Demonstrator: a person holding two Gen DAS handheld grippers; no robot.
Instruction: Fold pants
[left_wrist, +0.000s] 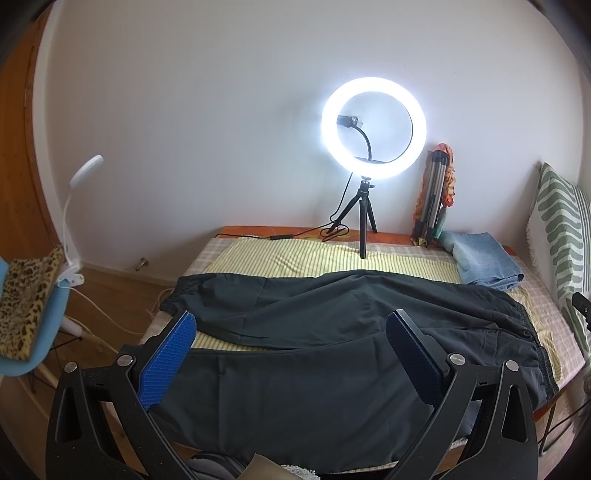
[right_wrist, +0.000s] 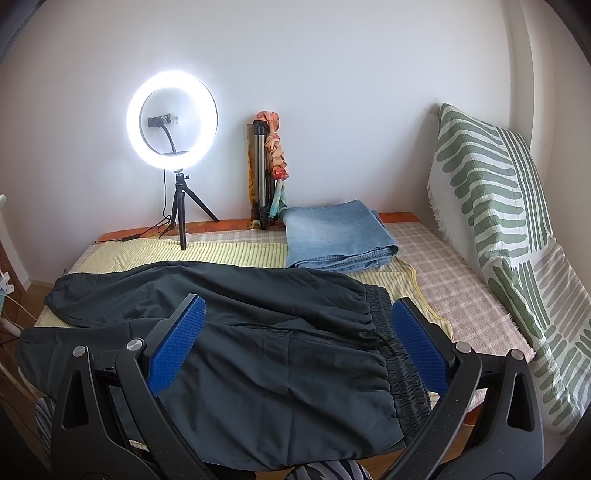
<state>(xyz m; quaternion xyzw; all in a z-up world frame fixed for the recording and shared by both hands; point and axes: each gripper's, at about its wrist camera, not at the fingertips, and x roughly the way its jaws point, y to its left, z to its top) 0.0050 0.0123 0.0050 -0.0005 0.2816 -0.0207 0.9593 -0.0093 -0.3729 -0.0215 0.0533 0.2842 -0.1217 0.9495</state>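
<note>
Black pants lie spread flat across the bed, legs to the left and the gathered waistband to the right. They also show in the right wrist view. My left gripper is open above the legs part and holds nothing. My right gripper is open above the waist end, its blue pads on either side of the cloth, and holds nothing.
A lit ring light on a small tripod stands at the back of the bed. Folded blue jeans lie behind the pants. A green-striped cushion leans at the right. A blue chair stands left of the bed.
</note>
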